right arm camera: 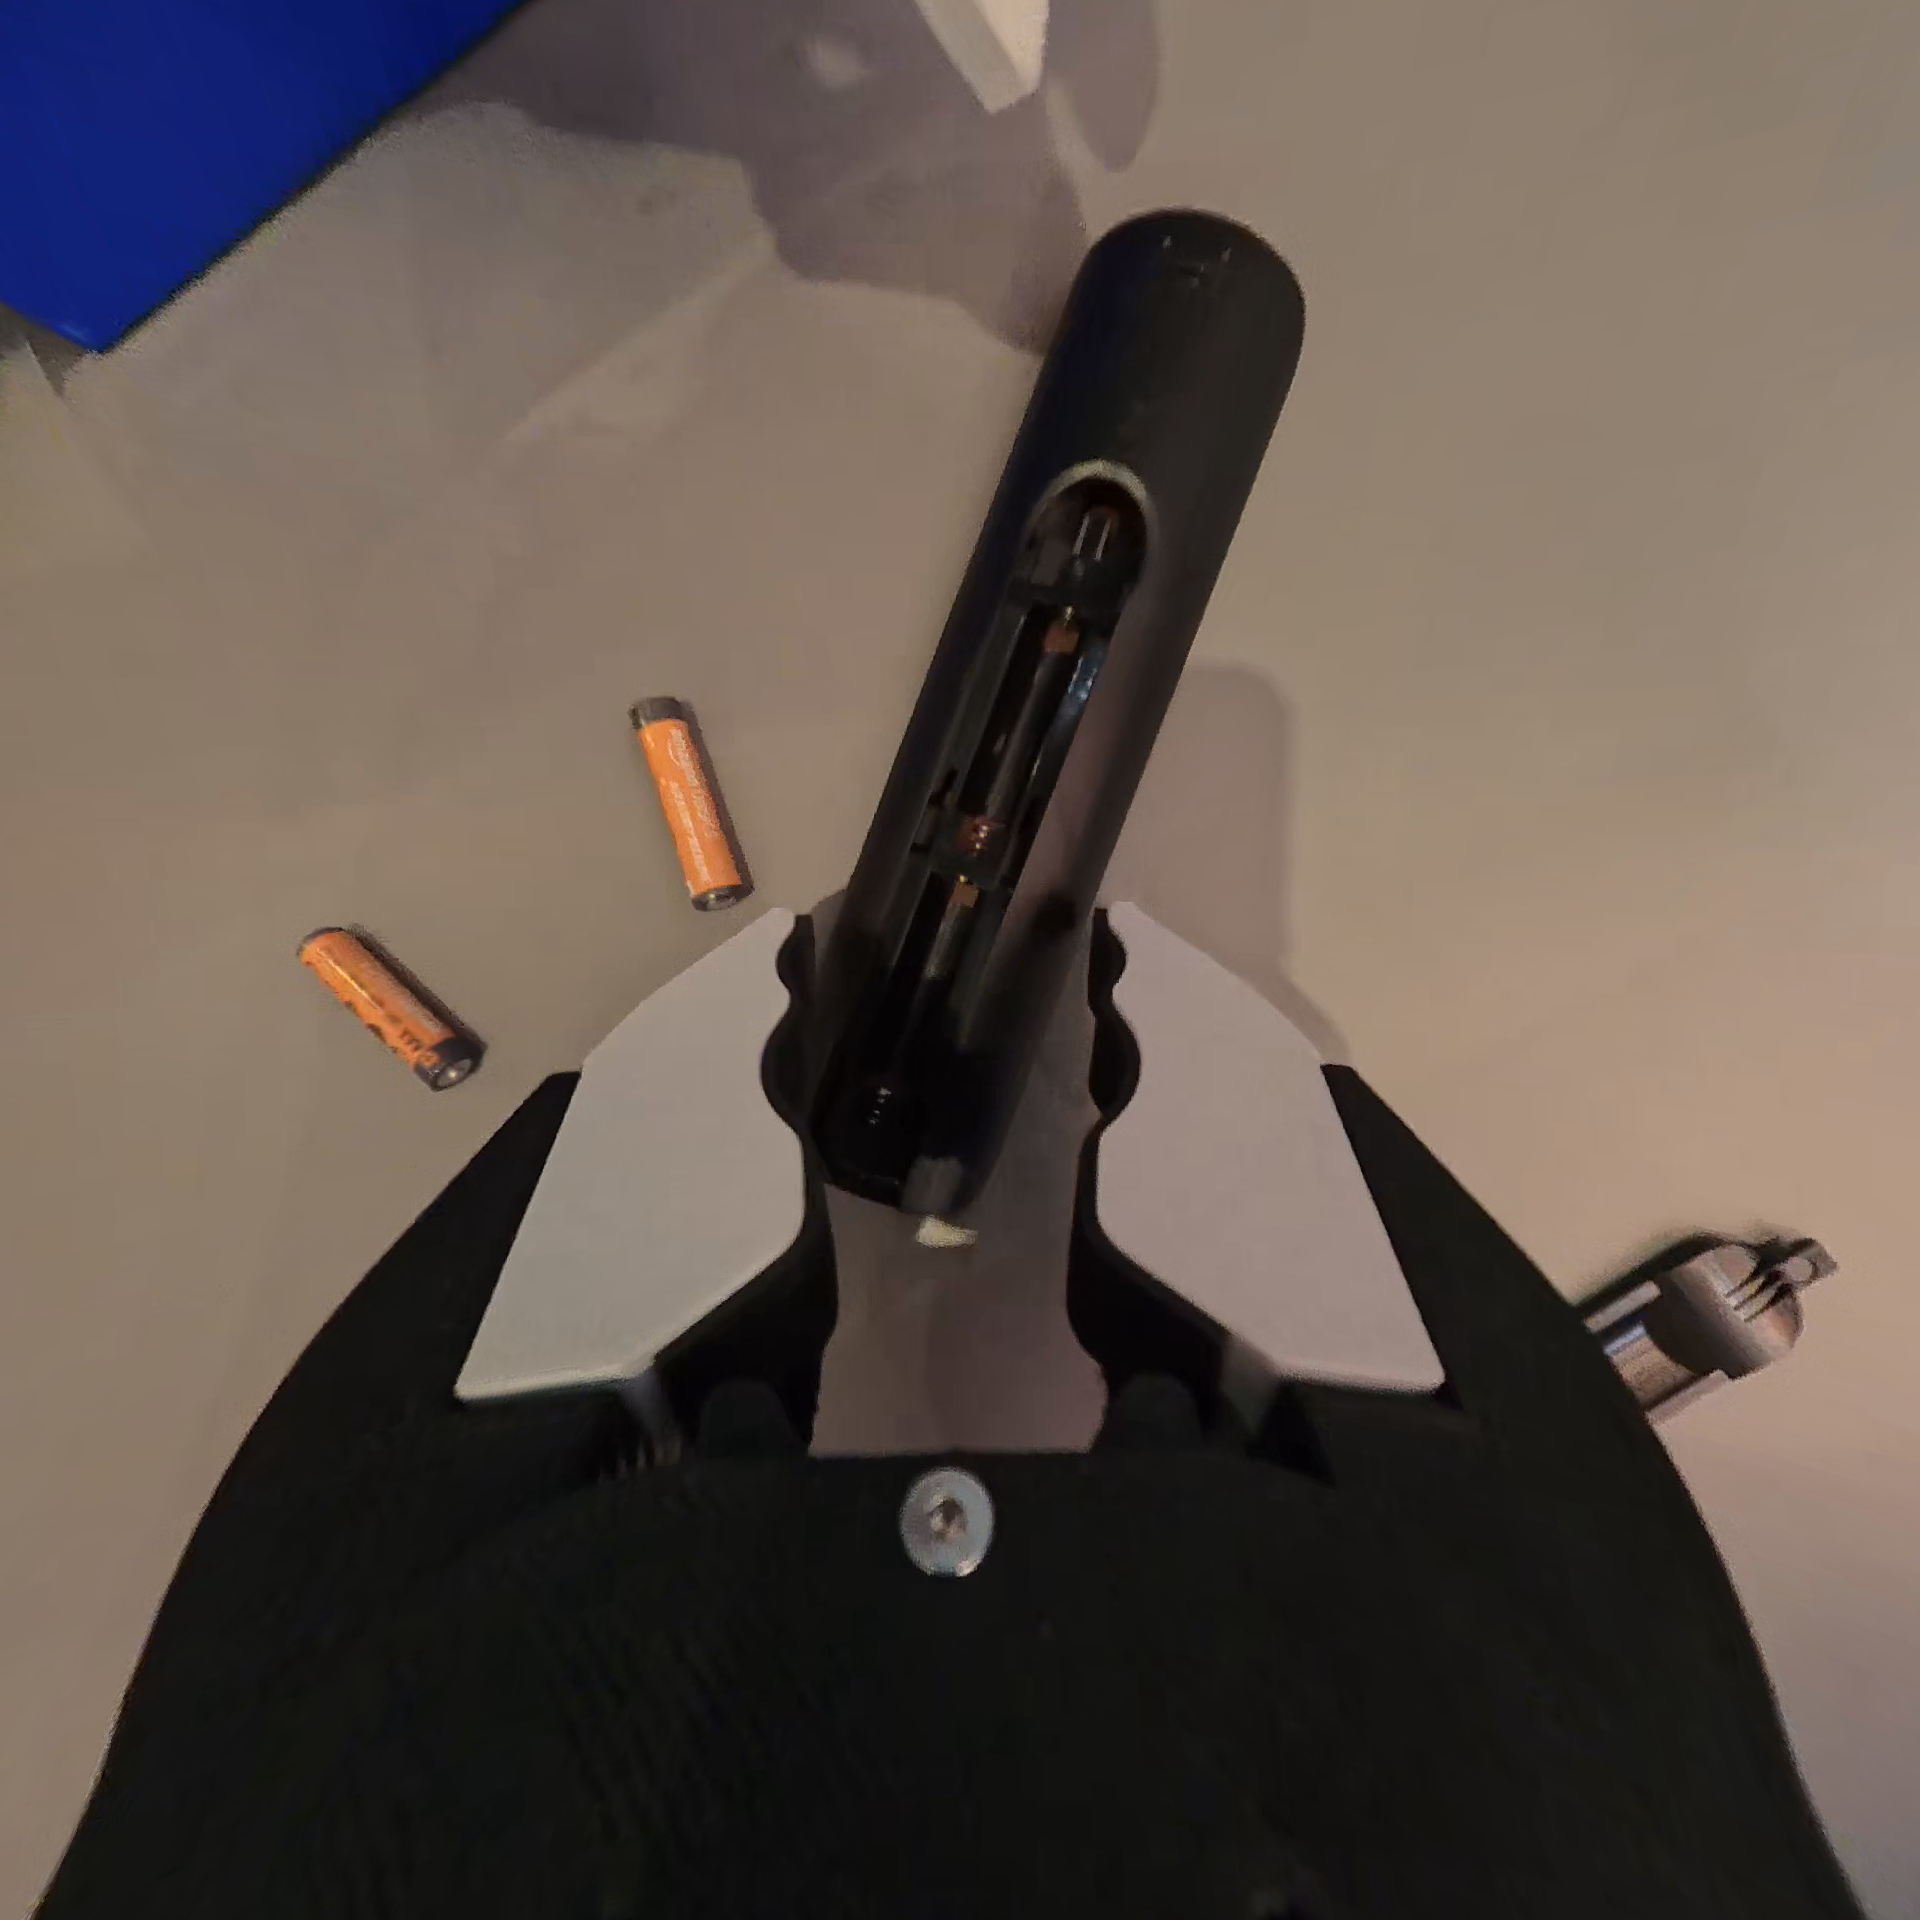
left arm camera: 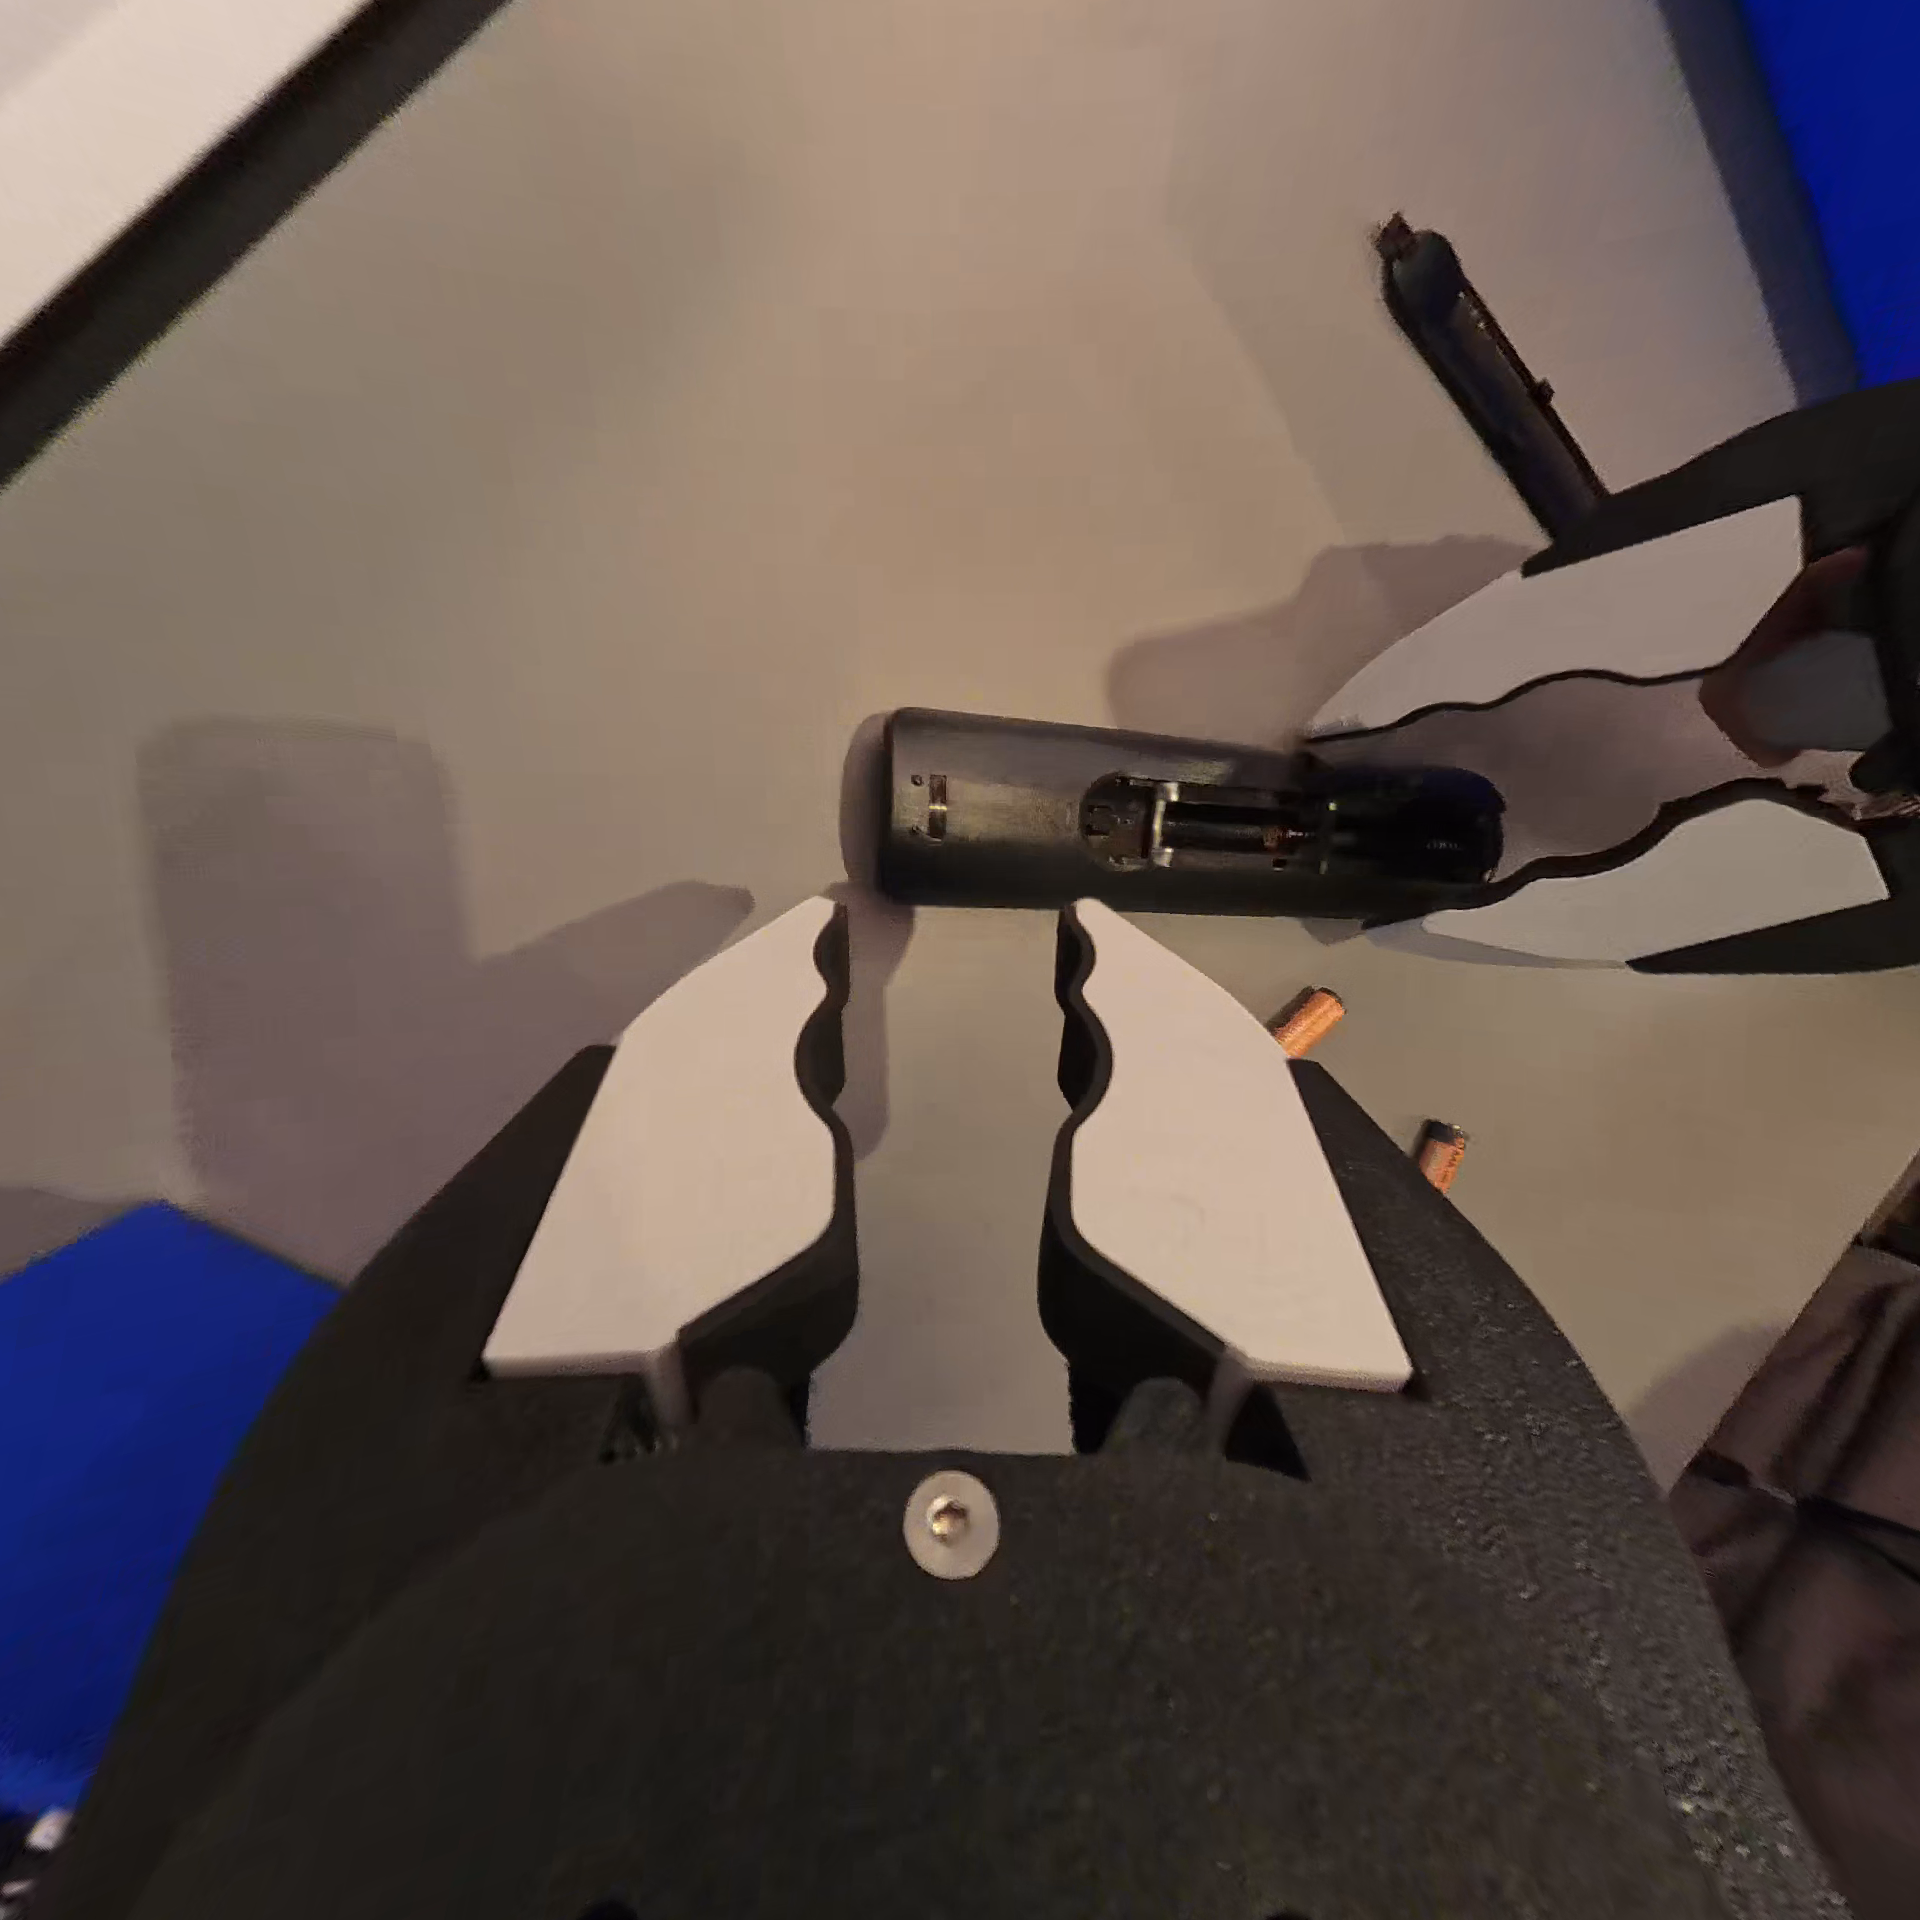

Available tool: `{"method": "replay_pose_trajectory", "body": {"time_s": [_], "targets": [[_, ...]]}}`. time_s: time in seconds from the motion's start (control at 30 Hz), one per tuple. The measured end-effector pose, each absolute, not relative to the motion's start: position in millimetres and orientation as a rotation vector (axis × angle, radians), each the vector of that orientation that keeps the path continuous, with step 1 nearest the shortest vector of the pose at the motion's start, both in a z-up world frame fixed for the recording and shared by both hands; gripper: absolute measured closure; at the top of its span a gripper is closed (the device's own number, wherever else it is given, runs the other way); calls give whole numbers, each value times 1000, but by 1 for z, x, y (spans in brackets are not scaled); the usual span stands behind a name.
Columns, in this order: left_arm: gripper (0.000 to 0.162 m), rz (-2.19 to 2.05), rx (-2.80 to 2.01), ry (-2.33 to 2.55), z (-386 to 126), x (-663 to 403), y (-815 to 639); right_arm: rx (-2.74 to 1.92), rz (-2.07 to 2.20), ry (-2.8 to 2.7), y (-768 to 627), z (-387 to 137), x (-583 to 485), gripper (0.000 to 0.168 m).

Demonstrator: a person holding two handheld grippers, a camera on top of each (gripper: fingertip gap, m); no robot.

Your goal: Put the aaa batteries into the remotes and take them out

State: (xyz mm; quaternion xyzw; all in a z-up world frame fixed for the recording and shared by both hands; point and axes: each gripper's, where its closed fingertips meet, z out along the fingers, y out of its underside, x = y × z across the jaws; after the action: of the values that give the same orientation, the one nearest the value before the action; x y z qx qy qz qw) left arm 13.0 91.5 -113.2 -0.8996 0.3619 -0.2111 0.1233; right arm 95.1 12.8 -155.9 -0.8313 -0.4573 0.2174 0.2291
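A black remote lies back-up on the pale table, its battery compartment uncovered with no orange battery showing inside. My left gripper is open and empty, its tips just short of the remote's long side. My right gripper is open and straddles the remote's near end, with a small gap at the right finger; it also shows in the left wrist view. Two orange AAA batteries lie loose on the table left of the right gripper, also in the left wrist view.
The remote's black battery cover lies apart on the table beyond the right gripper, also low right in the right wrist view. A blue surface borders the table. A white panel with a black edge stands at the far left. Dark fabric lies at the near right.
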Motion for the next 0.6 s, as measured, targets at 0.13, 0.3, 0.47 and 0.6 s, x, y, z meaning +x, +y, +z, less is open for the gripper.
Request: {"method": "replay_pose_trajectory", "body": {"time_s": [0.13,0.3,0.47,0.6], "targets": [[123,-655,-2701,1093,-132,20,100,-2276,618,-1279,13,-160,95,118],[122,-685,-2785,1141,-151,24,97,-2245,656,-1288,13,-160,95,118],[120,-895,-2842,1083,-152,30,83,-2219,684,-1294,15,-159,95,119],[124,-971,-2836,1034,-143,26,81,-2183,711,-1311,16,-158,95,119]]}}
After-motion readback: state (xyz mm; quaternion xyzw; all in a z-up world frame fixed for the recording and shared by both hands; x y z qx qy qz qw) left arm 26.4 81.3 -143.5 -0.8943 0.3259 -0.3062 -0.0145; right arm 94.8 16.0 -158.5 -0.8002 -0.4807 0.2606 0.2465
